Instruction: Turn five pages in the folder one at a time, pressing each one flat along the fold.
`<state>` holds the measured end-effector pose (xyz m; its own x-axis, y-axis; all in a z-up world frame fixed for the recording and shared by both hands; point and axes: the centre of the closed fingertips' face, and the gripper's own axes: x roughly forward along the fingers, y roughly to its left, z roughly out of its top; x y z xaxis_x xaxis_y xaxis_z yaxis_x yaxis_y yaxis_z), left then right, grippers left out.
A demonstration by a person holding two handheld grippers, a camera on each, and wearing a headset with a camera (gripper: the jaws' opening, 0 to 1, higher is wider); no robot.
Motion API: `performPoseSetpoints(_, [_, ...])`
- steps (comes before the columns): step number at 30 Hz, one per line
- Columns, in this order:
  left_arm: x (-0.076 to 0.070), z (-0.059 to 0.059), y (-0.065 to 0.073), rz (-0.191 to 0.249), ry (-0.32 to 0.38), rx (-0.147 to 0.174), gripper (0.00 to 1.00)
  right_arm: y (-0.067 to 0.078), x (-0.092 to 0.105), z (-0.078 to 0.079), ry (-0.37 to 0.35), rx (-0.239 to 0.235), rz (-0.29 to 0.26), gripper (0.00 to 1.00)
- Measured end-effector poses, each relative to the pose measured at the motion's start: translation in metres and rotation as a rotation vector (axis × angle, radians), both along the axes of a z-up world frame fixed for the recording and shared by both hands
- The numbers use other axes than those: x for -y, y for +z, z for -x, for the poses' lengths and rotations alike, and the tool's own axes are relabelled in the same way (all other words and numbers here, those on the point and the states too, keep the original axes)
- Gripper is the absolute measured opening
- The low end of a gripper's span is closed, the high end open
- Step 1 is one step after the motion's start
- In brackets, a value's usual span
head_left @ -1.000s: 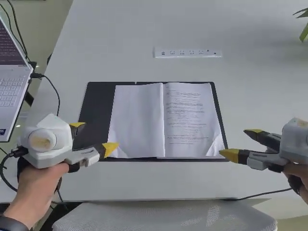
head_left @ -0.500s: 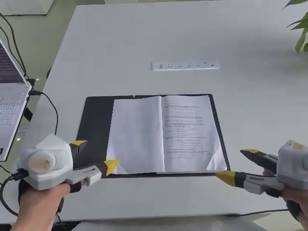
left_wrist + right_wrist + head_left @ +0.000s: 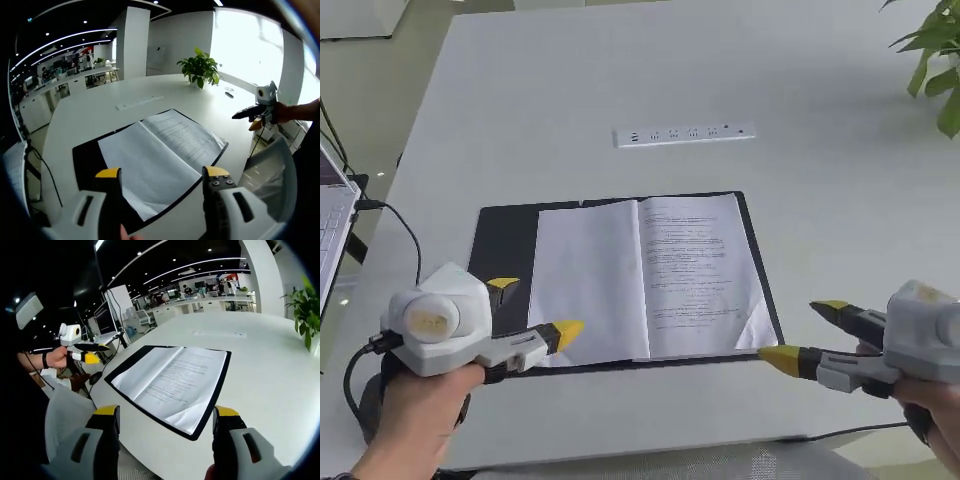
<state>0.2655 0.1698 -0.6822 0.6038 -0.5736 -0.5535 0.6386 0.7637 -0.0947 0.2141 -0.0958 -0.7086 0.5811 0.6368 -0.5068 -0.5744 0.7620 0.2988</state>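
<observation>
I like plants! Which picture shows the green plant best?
The left gripper view: the plant shows its whole leafy top there. The head view and the right gripper view catch just some of its leaves at their right edges.

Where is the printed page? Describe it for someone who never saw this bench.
On the white table lies an open black folder. Its right-hand sheet carries lines of text and curls at the near corner; the left sheet is blank.

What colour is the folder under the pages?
Black; the folder shows best in the head view.
</observation>
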Motion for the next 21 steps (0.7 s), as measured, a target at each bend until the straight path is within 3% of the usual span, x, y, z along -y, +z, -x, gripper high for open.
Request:
performPoseSetpoints(5, [0.016, -0.005, 0.002, -0.007, -0.047, 0.005, 0.64, -0.003, 0.004, 0.0, -0.007, -0.002, 0.004, 0.74])
performPoseSetpoints(21, [0.08, -0.013, 0.011, -0.004, -0.171, 0.03, 0.63, 0.009, 0.003, 0.003, -0.016, 0.012, 0.001, 0.73])
